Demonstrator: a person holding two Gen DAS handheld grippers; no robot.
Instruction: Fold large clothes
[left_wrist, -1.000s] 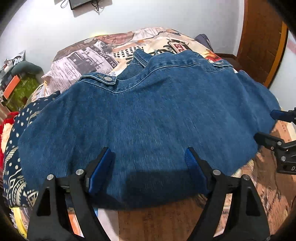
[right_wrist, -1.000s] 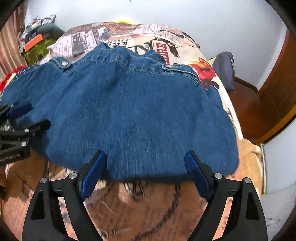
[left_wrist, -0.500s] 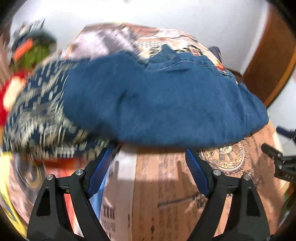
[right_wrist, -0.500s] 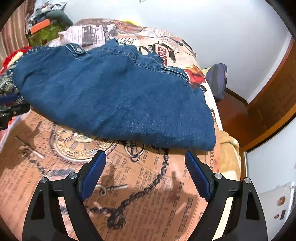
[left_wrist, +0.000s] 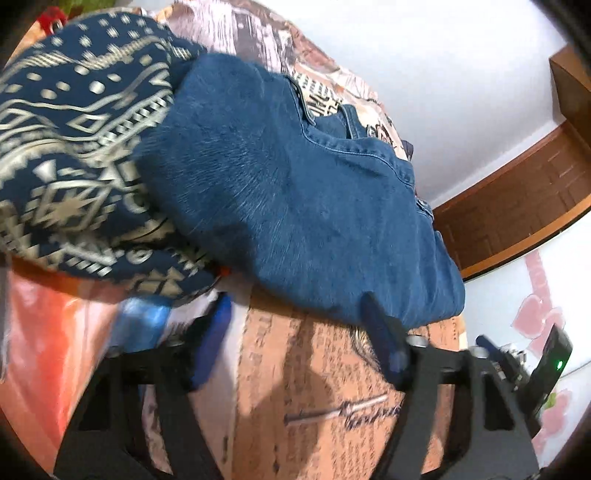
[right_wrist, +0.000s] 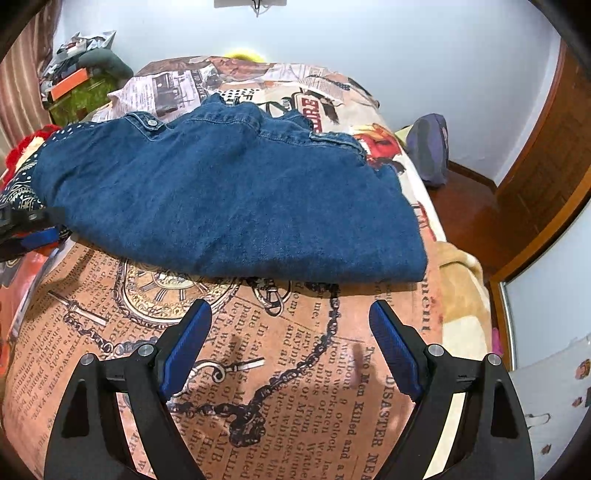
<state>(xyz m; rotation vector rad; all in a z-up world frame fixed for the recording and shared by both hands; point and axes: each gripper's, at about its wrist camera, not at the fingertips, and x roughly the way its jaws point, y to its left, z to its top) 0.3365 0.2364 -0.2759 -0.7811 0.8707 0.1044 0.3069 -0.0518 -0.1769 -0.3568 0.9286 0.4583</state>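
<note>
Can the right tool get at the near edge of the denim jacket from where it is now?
Probably yes: the right tool is open, empty, facing the denim jacket, with only bare printed bedspread between them.

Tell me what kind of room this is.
Most likely a bedroom: a denim jacket lies on a bed covered by a newspaper-print bedspread, beside a patterned navy garment, with a wooden door nearby.

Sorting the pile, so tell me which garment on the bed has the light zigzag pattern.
The navy patterned garment, left of the denim jacket, which overlaps its edge. The jacket is plain blue with stitched seams; only the navy one carries cream zigzags and diamonds.
</note>
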